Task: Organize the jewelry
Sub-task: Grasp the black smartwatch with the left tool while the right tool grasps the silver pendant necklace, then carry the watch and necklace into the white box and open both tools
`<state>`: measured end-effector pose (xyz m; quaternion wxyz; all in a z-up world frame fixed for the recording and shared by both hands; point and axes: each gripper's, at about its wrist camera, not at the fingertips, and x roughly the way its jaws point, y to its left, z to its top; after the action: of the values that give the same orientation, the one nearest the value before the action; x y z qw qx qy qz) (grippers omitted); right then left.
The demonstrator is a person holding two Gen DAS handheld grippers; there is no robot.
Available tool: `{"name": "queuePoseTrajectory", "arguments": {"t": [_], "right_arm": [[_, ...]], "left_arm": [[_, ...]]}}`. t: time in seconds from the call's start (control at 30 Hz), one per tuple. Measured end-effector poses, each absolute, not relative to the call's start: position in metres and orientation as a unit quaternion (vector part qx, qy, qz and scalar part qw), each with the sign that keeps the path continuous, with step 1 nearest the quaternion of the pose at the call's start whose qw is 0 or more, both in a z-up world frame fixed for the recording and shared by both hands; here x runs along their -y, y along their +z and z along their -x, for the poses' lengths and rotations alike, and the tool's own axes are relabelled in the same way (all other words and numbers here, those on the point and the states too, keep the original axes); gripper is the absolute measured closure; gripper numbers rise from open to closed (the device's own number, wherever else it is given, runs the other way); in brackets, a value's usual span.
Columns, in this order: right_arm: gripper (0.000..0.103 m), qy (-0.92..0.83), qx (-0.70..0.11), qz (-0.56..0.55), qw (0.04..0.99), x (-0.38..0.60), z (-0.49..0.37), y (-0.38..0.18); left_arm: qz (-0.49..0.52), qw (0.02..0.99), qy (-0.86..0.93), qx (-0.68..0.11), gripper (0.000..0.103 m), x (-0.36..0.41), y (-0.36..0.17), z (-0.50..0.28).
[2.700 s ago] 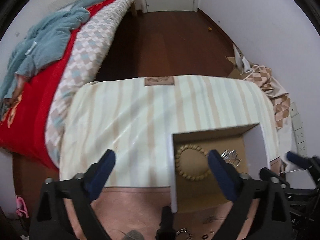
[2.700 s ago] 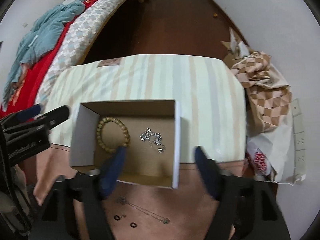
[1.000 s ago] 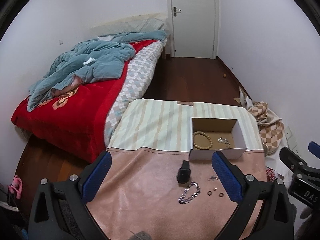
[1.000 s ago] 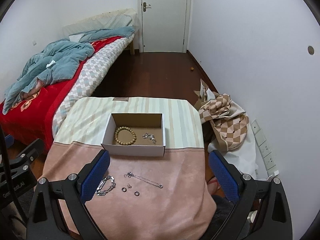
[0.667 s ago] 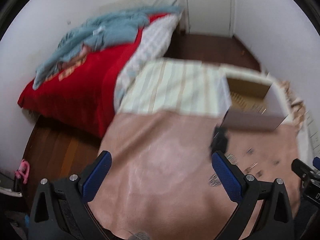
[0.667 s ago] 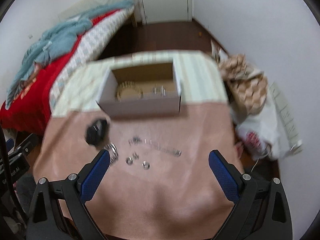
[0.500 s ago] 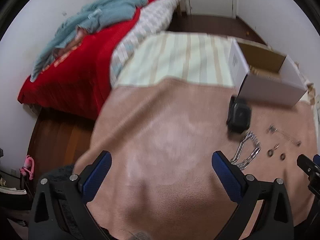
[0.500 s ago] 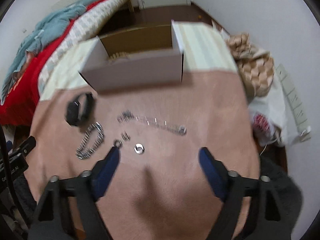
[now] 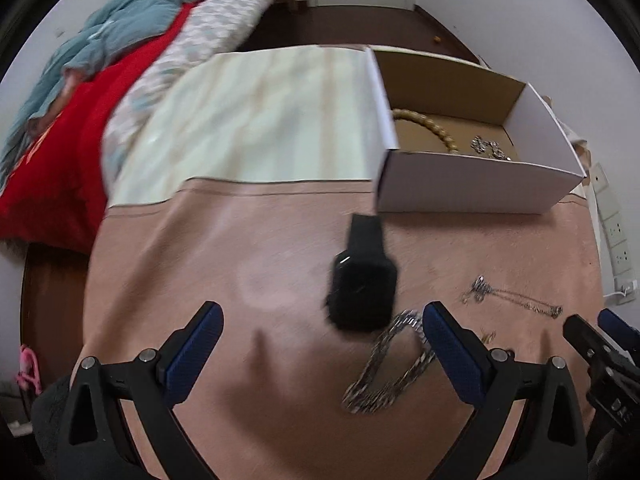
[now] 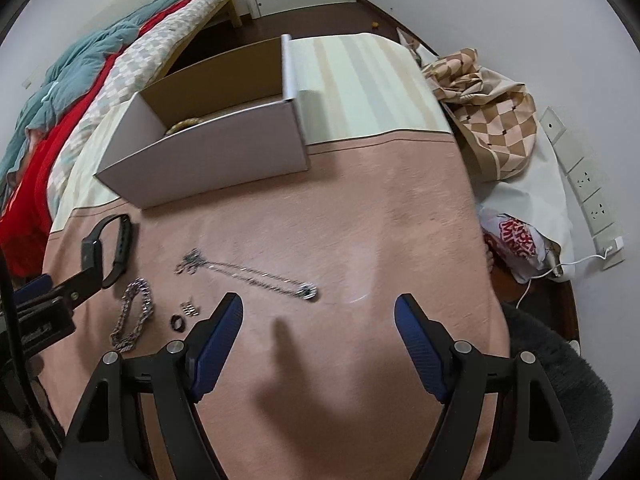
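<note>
A black smartwatch [image 9: 362, 284] lies on the pink cloth just ahead of my open, empty left gripper [image 9: 322, 322]; it also shows in the right wrist view [image 10: 108, 250]. A chunky silver chain bracelet [image 9: 390, 364] [image 10: 134, 314] lies beside it. A thin silver necklace [image 10: 248, 270] [image 9: 512, 298], a small ring [image 10: 178, 322] and small studs [image 10: 189, 307] lie ahead of my open, empty right gripper [image 10: 318, 320]. The white cardboard box [image 9: 472, 188] [image 10: 208, 160] holds a wooden bead bracelet [image 9: 424, 126] and silver pieces [image 9: 488, 148].
A bed with red and teal bedding [image 9: 80, 64] stands to the left. Checked fabric [image 10: 492, 112], a plastic bag [image 10: 520, 236] and a power strip [image 10: 592, 196] lie right of the table. The striped far half of the tablecloth [image 9: 260, 116] lies behind.
Both grippers dropped from high above the table down close to the pink cloth. The left now sits over the watch and chain bracelet, the right near the necklace. Both stay open.
</note>
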<state>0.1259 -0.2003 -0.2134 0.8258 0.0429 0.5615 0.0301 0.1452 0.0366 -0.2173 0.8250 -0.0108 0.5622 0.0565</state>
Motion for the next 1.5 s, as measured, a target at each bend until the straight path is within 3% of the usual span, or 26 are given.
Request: {"name": "queuePoseTrajectory", "arguments": {"t": [0.03, 0.1, 0.13, 0.17, 0.3, 0.37, 0.5, 0.57, 0.87, 1.13, 1.5], "right_arm": [[0.023, 0.028, -0.563, -0.042, 0.825, 0.204, -0.127, -0.215], [0.023, 0.027, -0.566, -0.043, 0.823, 0.209, -0.129, -0.218], [0.023, 0.026, -0.567, -0.043, 0.822, 0.211, -0.129, -0.219], [0.023, 0.028, -0.569, -0.044, 0.821, 0.213, -0.13, -0.222], [0.024, 0.038, -0.565, -0.048, 0.823, 0.211, -0.131, -0.228], [0.046, 0.047, -0.561, -0.049, 0.825, 0.206, -0.132, -0.231], [0.062, 0.047, -0.549, -0.024, 0.834, 0.192, -0.132, -0.237], [0.092, 0.045, -0.541, -0.011, 0.84, 0.186, -0.131, -0.238], [0.092, 0.07, -0.524, -0.081, 0.845, 0.194, -0.12, -0.216], [0.092, 0.113, -0.487, -0.105, 0.86, 0.193, -0.124, -0.152], [0.092, 0.153, -0.428, -0.089, 0.886, 0.194, -0.181, -0.054]], "left_arm": [[0.007, 0.823, 0.052, -0.565, 0.006, -0.033, -0.222, -0.15], [-0.007, 0.82, 0.048, -0.57, 0.037, -0.027, -0.229, -0.156], [-0.012, 0.816, 0.045, -0.576, 0.067, -0.024, -0.234, -0.158], [-0.013, 0.811, 0.037, -0.584, 0.072, -0.023, -0.238, -0.16], [-0.029, 0.819, 0.038, -0.572, 0.072, -0.023, -0.235, -0.155], [-0.031, 0.82, 0.043, -0.57, 0.072, -0.026, -0.235, -0.151], [-0.025, 0.82, 0.051, -0.57, 0.072, -0.033, -0.234, -0.143], [-0.022, 0.819, 0.055, -0.57, 0.072, -0.035, -0.234, -0.14], [-0.001, 0.831, 0.047, -0.555, 0.072, -0.045, -0.209, -0.134], [0.022, 0.857, 0.013, -0.515, 0.072, -0.034, -0.147, -0.137], [0.026, 0.871, -0.044, -0.489, 0.072, -0.016, -0.086, -0.2]]}}
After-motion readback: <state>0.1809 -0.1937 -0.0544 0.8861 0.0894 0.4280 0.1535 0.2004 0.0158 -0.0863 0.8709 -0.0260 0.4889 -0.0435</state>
